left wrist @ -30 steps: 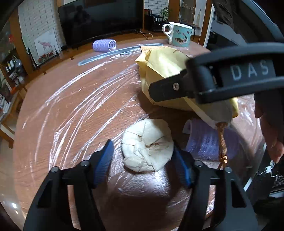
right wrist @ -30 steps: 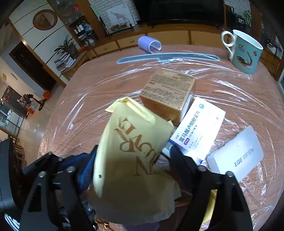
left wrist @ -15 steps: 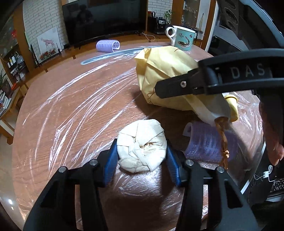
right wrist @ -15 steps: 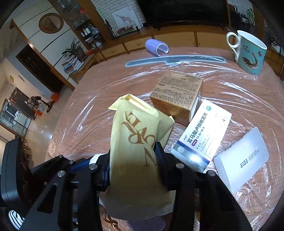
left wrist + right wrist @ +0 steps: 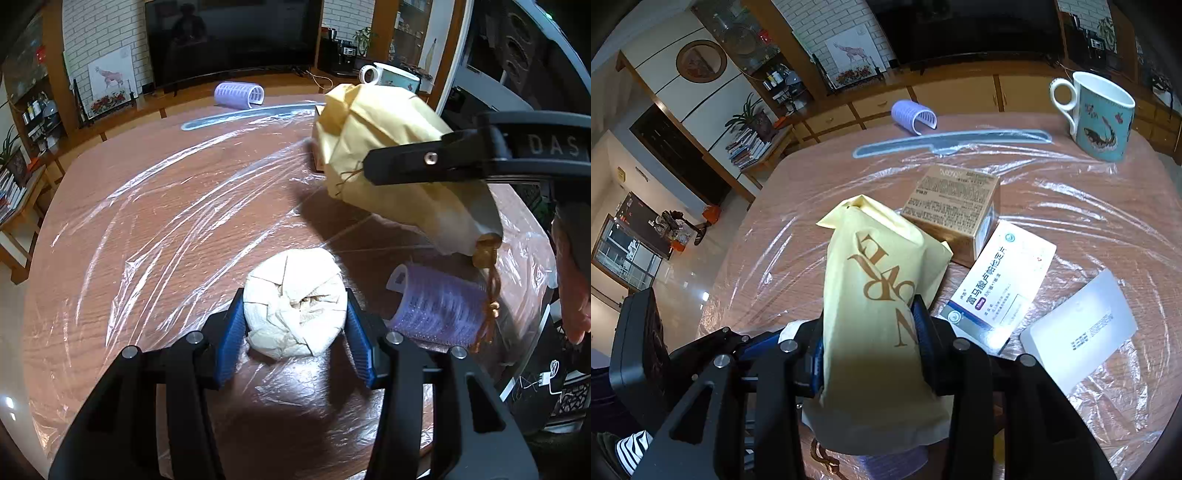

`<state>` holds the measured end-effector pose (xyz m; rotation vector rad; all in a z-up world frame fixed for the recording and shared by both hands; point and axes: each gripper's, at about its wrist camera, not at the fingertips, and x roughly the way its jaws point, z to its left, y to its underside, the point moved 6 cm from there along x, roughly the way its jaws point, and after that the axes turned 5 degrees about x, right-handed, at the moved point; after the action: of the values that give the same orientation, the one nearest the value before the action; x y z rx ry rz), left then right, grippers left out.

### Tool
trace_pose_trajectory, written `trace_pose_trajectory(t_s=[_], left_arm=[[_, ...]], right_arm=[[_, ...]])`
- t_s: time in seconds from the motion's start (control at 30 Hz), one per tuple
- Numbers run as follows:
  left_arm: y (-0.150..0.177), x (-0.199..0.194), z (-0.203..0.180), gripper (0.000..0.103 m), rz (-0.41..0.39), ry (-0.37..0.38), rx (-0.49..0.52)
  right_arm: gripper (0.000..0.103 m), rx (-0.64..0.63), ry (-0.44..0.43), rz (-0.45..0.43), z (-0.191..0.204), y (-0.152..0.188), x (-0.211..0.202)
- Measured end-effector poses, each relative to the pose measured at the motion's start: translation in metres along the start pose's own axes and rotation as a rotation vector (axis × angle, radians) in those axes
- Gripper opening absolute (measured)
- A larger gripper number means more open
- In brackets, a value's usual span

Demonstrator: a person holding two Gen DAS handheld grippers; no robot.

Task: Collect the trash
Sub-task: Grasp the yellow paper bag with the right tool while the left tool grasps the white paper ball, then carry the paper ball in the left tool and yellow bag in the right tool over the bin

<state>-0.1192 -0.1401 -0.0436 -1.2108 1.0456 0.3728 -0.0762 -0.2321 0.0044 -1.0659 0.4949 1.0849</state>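
A crumpled white paper ball (image 5: 295,302) lies on the plastic-covered wooden table (image 5: 147,221), and my left gripper (image 5: 295,325) is shut on it, blue pads pressed to both sides. My right gripper (image 5: 870,343) is shut on a yellow paper bag (image 5: 879,295) with brown lettering, lifted off the table. In the left wrist view that yellow paper bag (image 5: 388,155) hangs at the upper right, pinched by the right gripper's black finger (image 5: 424,162), its brown cord dangling.
A purple hair roller (image 5: 436,310) lies just right of the paper ball; another purple roller (image 5: 240,95) and a long comb (image 5: 953,142) sit at the far edge. A brown box (image 5: 953,206), medicine box (image 5: 1001,284), white card (image 5: 1078,328) and mug (image 5: 1102,114) stand beyond the bag.
Both grippers went from open to shut: the left on the paper ball, the right on the yellow bag. The bag has lifted and tilted up off the table.
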Motion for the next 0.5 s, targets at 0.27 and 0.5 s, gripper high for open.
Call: trace_pose_trajectory(t_s=[0.27, 0.5], left_arm=[[0.002, -0.006, 0.005, 0.051, -0.005, 0.003, -0.032], [0.005, -0.010, 0.009, 0.051, -0.006, 0.009, -0.066]], right_arm=[[0.039, 0.016, -0.032, -0.027, -0.002, -0.002, -0.012], [0.039, 0.020, -0.049, -0.041, -0.004, 0.000, -0.023]])
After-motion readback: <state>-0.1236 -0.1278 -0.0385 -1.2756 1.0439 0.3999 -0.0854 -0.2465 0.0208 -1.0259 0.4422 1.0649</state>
